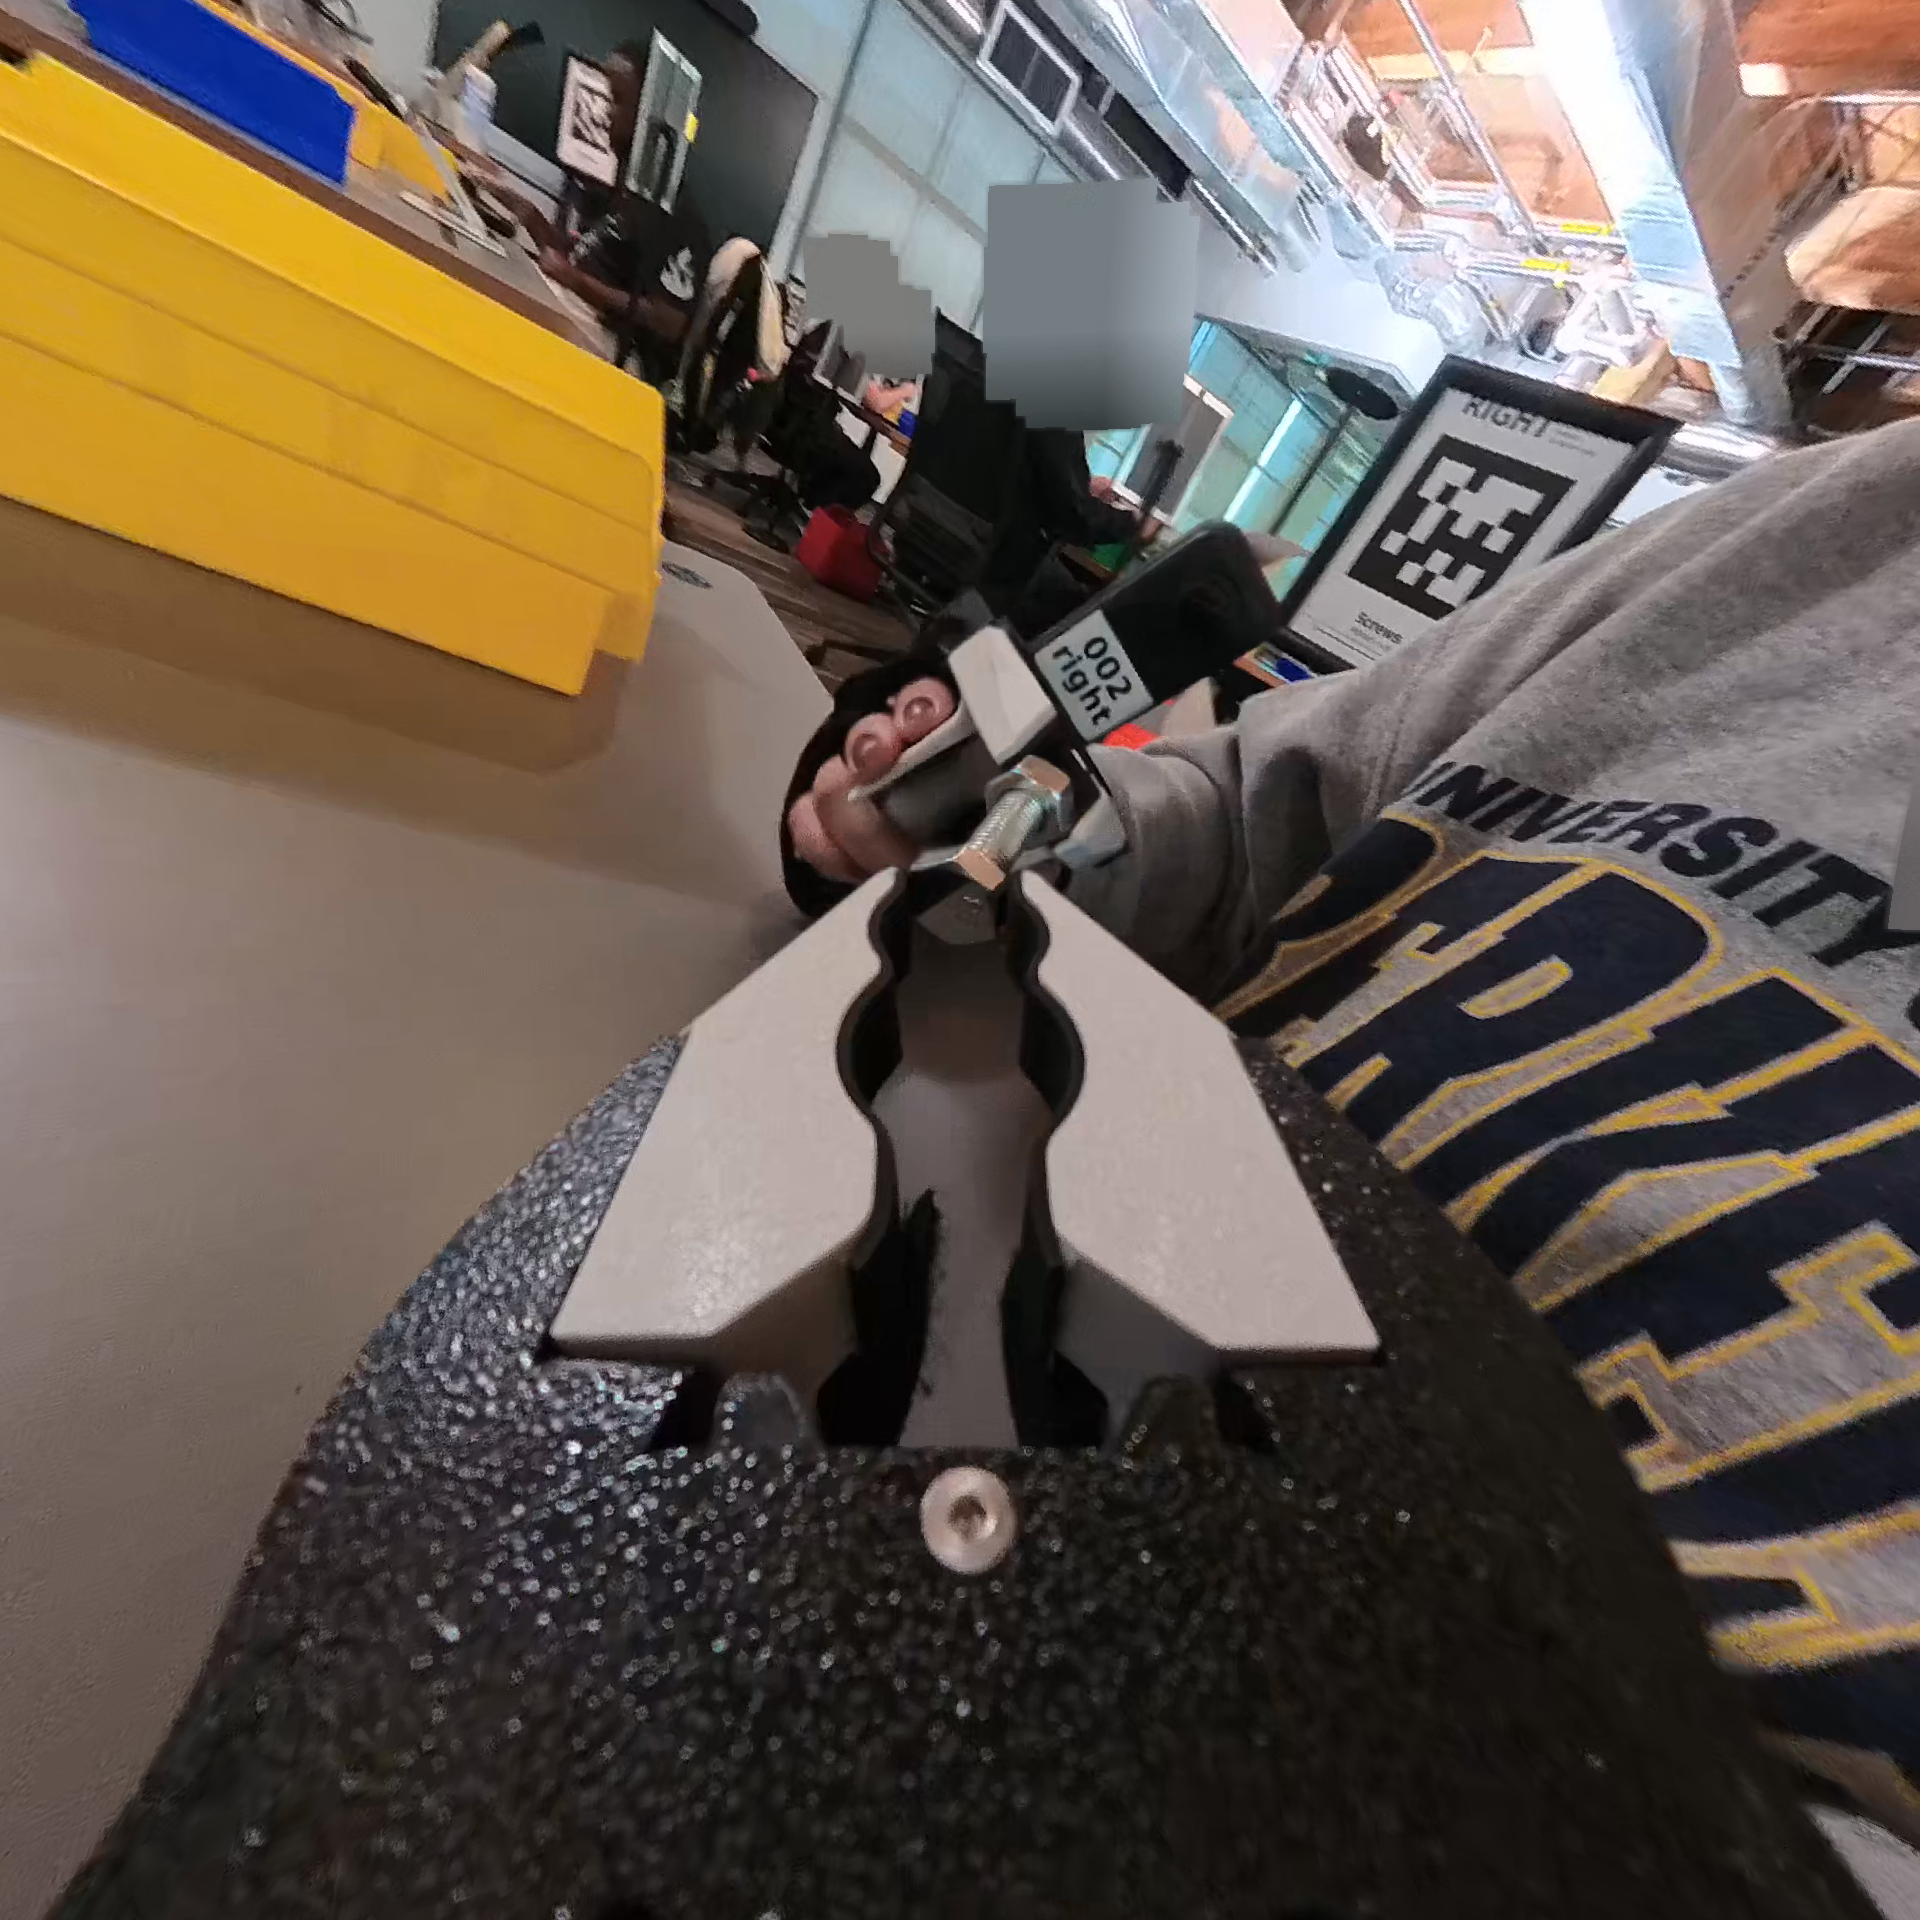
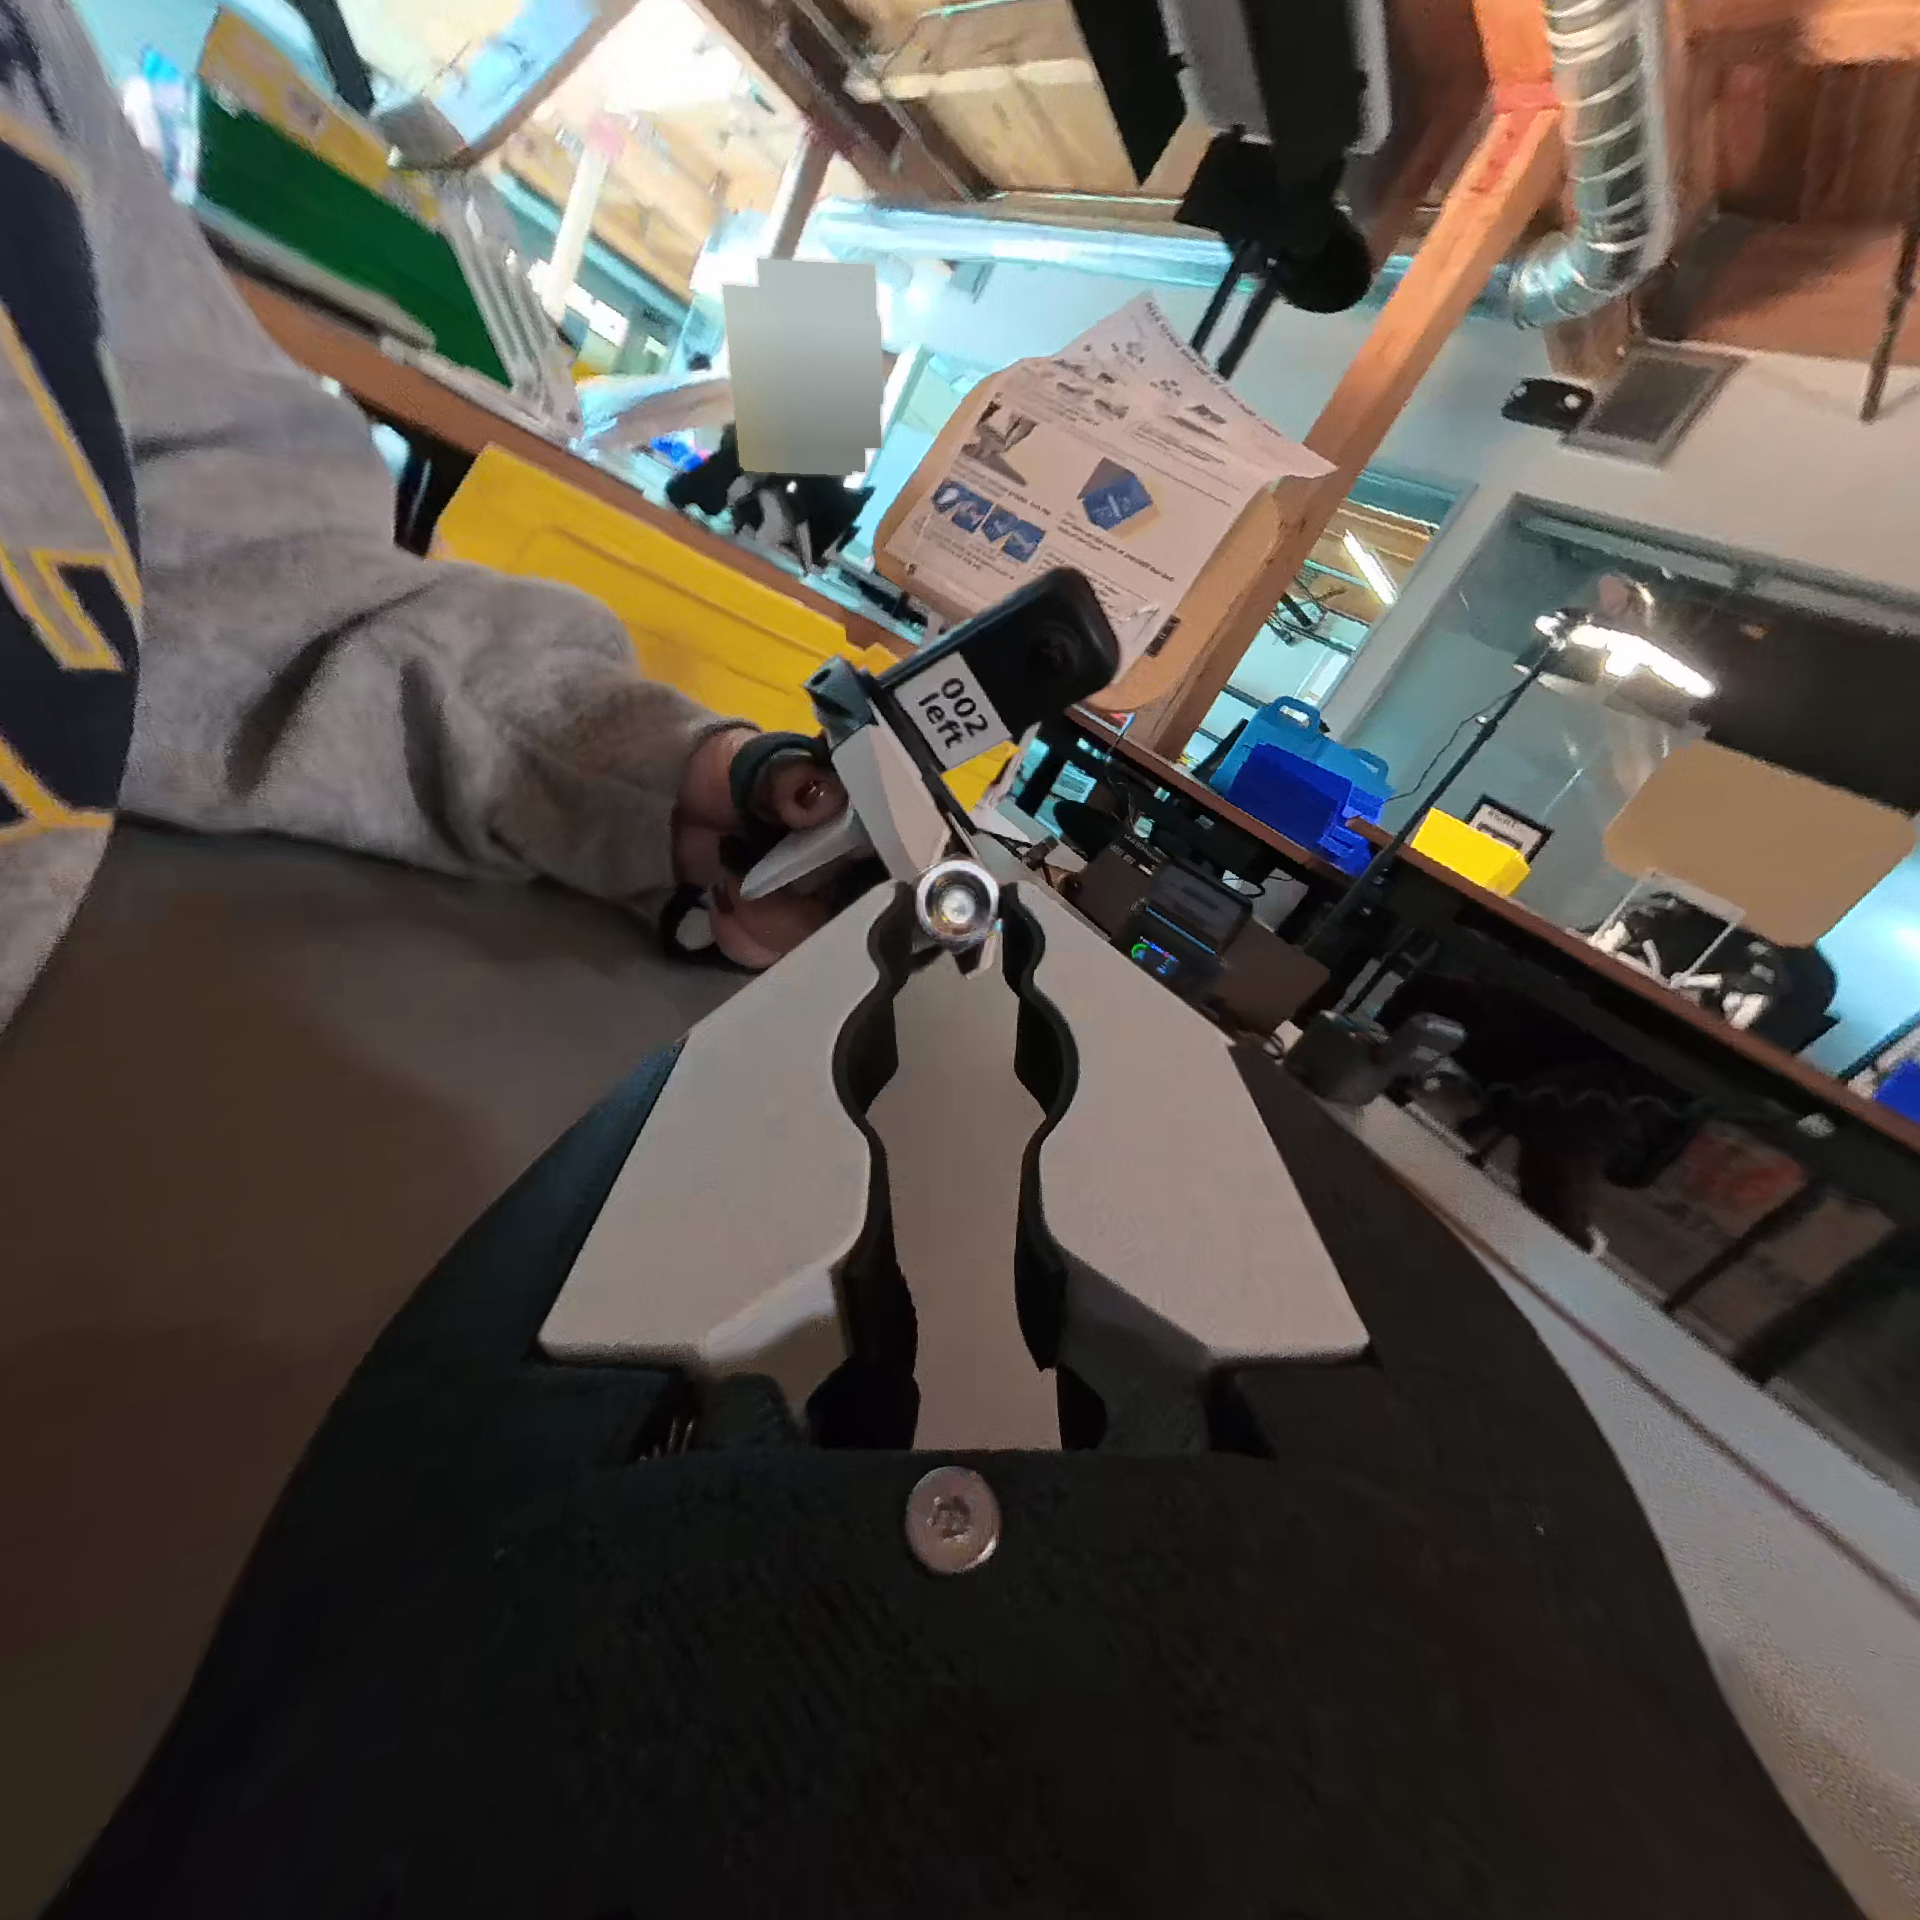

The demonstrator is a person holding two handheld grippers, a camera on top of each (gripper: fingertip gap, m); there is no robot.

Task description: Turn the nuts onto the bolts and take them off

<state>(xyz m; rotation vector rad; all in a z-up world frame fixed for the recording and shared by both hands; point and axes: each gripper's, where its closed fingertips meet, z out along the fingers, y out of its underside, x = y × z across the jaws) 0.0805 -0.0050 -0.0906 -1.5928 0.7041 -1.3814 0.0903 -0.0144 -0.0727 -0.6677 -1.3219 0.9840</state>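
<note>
In the left wrist view my left gripper (image 1: pixel 961 899) is shut on a hex nut (image 1: pixel 980 871) at its fingertips. A threaded silver bolt (image 1: pixel 1013 831) runs from that nut up and right, with a second, larger nut (image 1: pixel 1041 788) further along it. One finger (image 1: pixel 997 696) of the right gripper shows just beyond. In the right wrist view my right gripper (image 2: pixel 954 920) is shut on the bolt's round head (image 2: pixel 954 902), seen end-on. One finger (image 2: pixel 883 800) of the left gripper meets it from behind. Both are held above the table.
Stacked yellow bins (image 1: pixel 312 416) stand on the beige table (image 1: pixel 312 987) to the left. A person's grey sweatshirt (image 1: pixel 1558 935) fills the right side. A framed marker sign (image 1: pixel 1455 520) stands behind. Desks, blue bins (image 2: pixel 1299 779) and a paper sheet (image 2: pixel 1091 488) lie beyond.
</note>
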